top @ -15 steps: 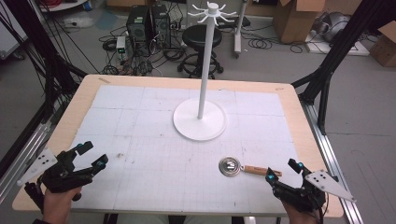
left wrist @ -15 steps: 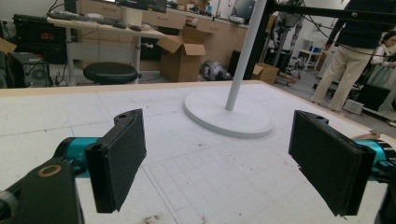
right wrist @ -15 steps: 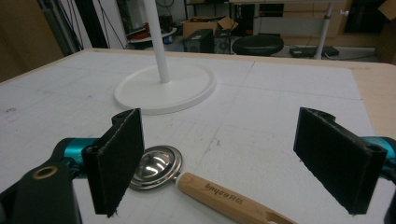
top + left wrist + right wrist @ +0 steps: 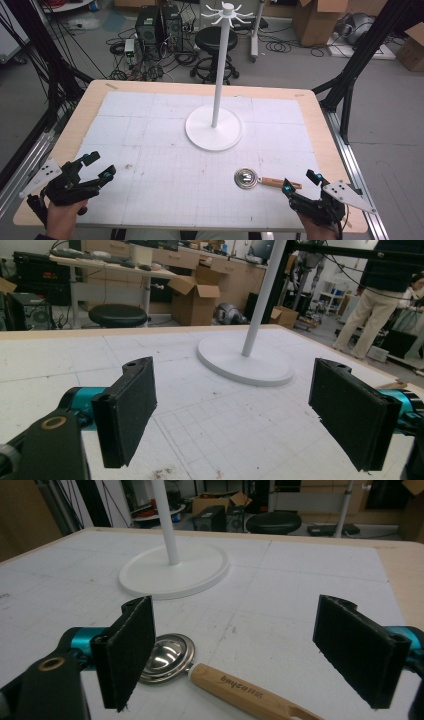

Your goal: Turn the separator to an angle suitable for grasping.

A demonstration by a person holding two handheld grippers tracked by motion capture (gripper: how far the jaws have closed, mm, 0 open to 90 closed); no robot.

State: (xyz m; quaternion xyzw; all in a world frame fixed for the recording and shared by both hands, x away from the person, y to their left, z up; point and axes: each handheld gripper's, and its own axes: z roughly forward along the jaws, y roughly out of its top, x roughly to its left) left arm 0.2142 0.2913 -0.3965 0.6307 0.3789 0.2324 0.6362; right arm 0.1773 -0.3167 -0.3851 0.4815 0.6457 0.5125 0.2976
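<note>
Work in hand: the right gripper is lined up on a small metal ladle with a wooden handle, which lies flat on the white gridded mat in the lower right of the high view, just ahead of the jaws. In the right gripper view the ladle sits low in the frame, its shiny bowl beside the left jaw and its handle running toward the lower right; the jaws stand wide apart with nothing between the pads.

The left gripper rests at the lower left of the high view, jaws also wide apart, nothing held.

Progress, judged: nothing is grasped yet and the ladle is untouched. Likely remaining: grip the handle, lift, and hang it on the white hook stand at frame centre, whose hooks at the top look bare.

Containers: the only one is the ladle's bowl, which appears empty. The stand's round base holds nothing.
</note>
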